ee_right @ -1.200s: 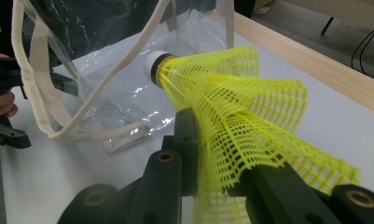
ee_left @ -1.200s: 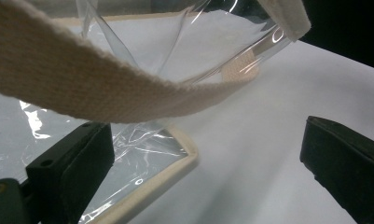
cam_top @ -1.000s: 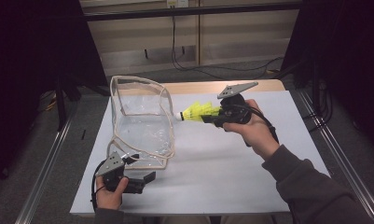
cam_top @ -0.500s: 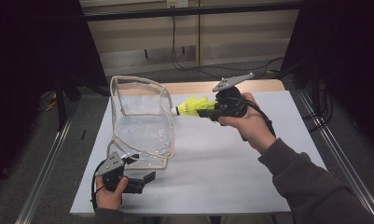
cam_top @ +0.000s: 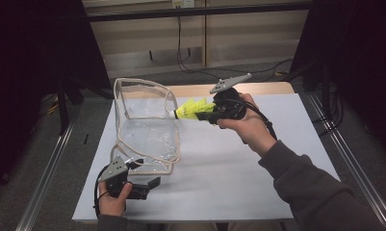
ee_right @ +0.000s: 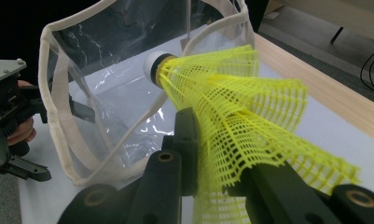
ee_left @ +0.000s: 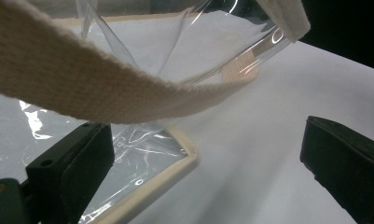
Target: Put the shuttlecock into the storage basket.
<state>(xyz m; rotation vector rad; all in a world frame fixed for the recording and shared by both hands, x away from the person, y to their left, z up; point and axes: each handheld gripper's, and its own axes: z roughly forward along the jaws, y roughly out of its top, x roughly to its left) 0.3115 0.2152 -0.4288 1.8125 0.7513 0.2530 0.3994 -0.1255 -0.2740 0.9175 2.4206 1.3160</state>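
Observation:
A clear plastic bag with beige webbing trim stands open on the white tabletop. My right gripper is shut on the skirt of a yellow mesh shuttlecock, held level in the air with its white cork at the bag's right rim. From the right gripper view the shuttlecock points into the bag, pinched by my right gripper. My left gripper rests open at the bag's near corner. In the left gripper view the bag's bottom trim lies between its jaws and a strap crosses above.
A wooden table edge runs along the back of the white surface. Metal rails flank the table on both sides, and cables hang behind it. A person's sleeved right forearm crosses the right half of the table.
My right gripper has carried the shuttlecock left and slightly up, bringing its cork to the bag's rim. The left gripper and the bag have stayed put.

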